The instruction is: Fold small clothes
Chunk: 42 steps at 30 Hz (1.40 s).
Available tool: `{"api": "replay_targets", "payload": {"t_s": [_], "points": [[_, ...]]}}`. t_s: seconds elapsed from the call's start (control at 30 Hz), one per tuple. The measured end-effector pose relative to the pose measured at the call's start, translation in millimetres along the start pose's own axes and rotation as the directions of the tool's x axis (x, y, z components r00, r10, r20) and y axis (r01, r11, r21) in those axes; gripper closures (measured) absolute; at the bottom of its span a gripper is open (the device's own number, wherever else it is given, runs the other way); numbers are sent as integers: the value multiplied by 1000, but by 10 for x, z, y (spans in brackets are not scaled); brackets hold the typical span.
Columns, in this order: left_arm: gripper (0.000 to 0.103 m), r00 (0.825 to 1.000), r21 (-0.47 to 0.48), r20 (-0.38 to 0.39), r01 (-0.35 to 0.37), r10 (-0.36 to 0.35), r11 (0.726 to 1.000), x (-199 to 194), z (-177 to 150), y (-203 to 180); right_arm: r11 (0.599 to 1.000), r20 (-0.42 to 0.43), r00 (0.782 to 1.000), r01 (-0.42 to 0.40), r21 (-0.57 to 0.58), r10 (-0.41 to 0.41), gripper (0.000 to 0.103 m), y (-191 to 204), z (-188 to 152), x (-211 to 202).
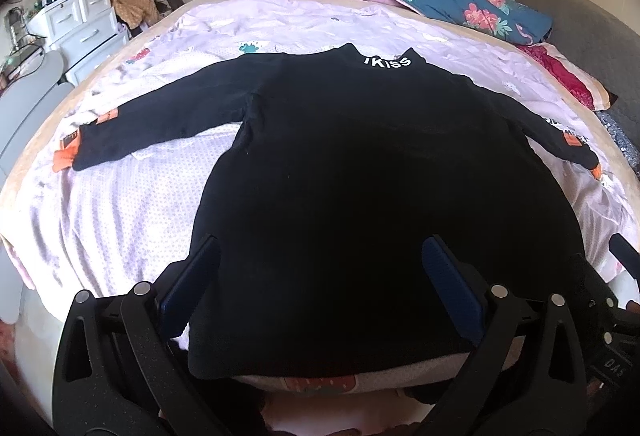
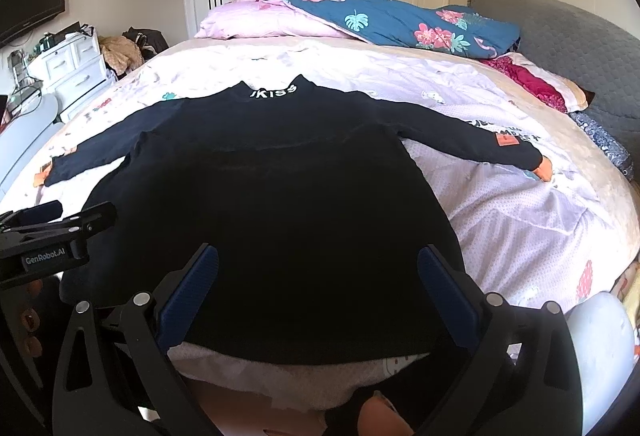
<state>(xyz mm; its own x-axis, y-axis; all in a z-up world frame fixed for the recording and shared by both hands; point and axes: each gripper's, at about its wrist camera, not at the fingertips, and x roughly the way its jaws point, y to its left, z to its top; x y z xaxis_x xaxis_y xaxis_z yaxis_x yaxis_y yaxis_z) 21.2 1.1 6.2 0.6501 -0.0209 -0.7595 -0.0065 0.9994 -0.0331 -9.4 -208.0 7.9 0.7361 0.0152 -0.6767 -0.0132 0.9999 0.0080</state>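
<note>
open sheet [image 2: 500, 232] right of the sweater [image 2: 272, 196], more bare sheet on its left, sleeves spread across both sides, rolled quilt [image 2: 420, 24] beyond its collar, pillow [image 2: 532, 80] far right of it, drawers [image 1: 80, 20] off its left

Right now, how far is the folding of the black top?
Done: the black top lies spread flat on the bed, both sleeves out. In hand: left gripper and right gripper are open at the hem, gripping nothing. Left: every fold; none is made yet.
</note>
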Motion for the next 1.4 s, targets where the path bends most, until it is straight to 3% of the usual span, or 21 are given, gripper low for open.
{"api": "replay_targets", "payload": {"t_s": [0.5, 1.03, 1.17, 1.4], "points": [[9, 999, -65, -8, 37, -37, 997, 202, 558, 28, 1000, -36, 999, 12, 25, -11, 4, -83, 648, 412], [9, 1000, -118, 11, 30, -29, 993, 402, 1232, 63, 994, 38, 999, 31, 101, -35, 4, -238, 1537, 687], [9, 1000, -100, -3, 24, -25, 995, 485, 1398, 61, 993, 44, 996, 75, 94, -79, 4, -257, 1740, 781], [9, 1000, -96, 3, 5, -5, 995, 629, 1629, 30, 986, 57, 996, 57, 159, -67, 4, -398, 1996, 993]]}}
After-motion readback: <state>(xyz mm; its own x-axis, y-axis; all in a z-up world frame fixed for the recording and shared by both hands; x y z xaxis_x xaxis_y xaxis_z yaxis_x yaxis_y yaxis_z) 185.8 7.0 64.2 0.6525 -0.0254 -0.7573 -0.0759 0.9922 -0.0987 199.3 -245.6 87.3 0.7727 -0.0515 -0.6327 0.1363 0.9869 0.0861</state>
